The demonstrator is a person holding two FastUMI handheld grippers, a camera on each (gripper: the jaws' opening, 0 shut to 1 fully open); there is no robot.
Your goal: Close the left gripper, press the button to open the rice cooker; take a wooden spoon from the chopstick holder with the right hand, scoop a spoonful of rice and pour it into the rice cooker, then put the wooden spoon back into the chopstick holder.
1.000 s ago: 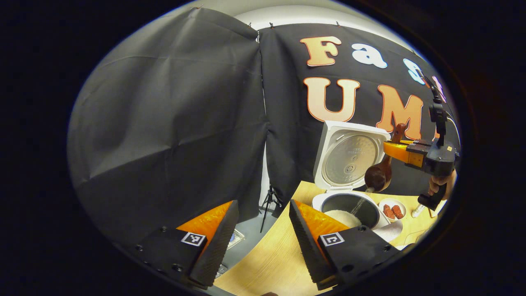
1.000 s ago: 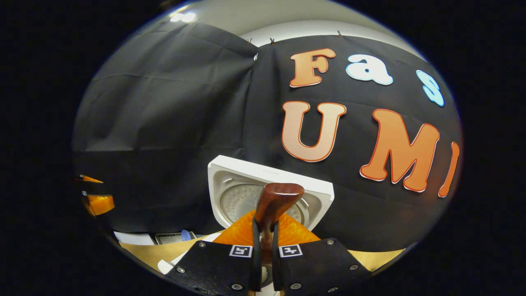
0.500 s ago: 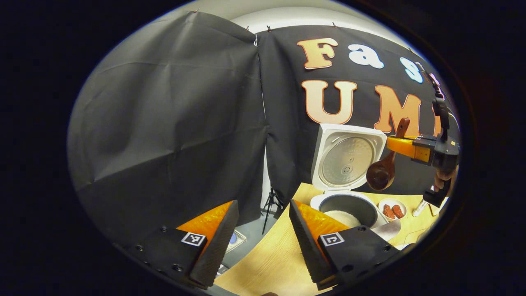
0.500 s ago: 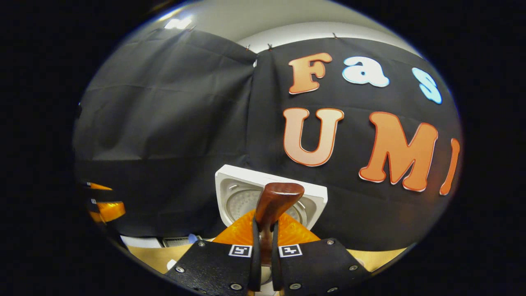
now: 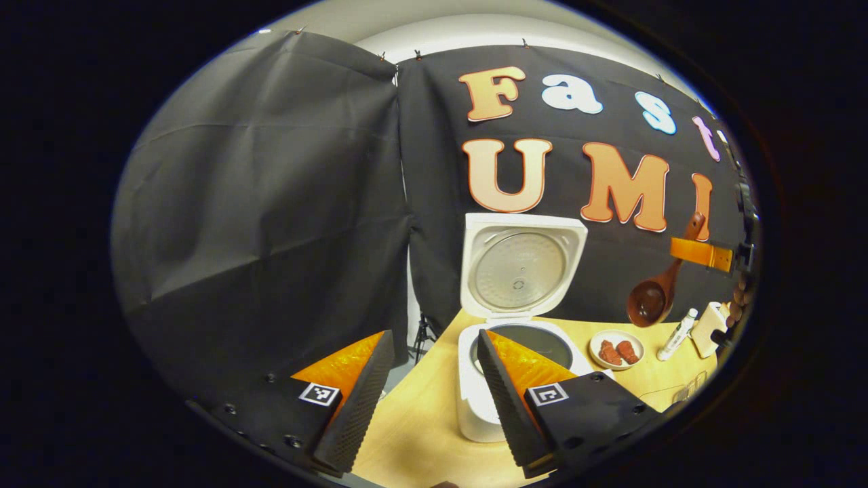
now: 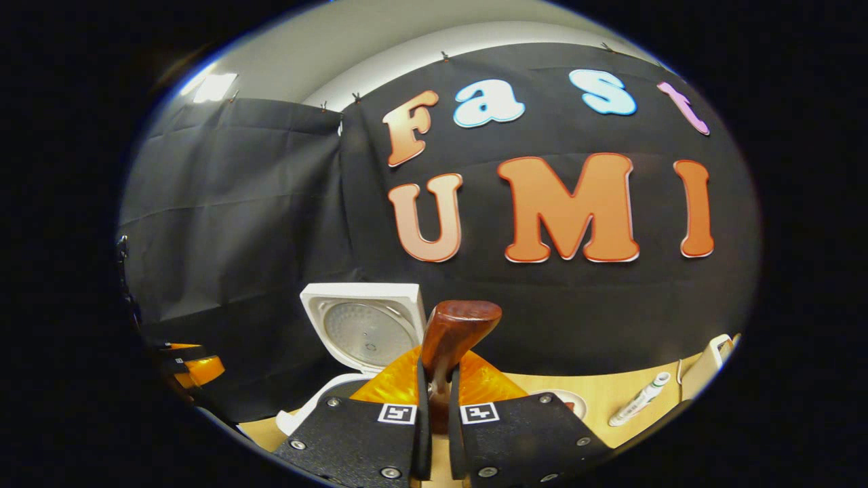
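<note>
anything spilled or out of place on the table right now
Nothing stands out. The white rice cooker stands upright with its lid open, the small dish of red pieces sits flat on the wooden table, and no grains show on it.

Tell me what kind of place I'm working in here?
Likely a staged kitchen counter inside a cloth-walled booth: a wooden table carries an open rice cooker and a small dish of food, with black cloth behind.

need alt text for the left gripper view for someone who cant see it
An open white rice cooker stands on a wooden table, lid up, behind the open left gripper. To its right the right gripper holds a wooden spoon in the air above a small dish.
</note>
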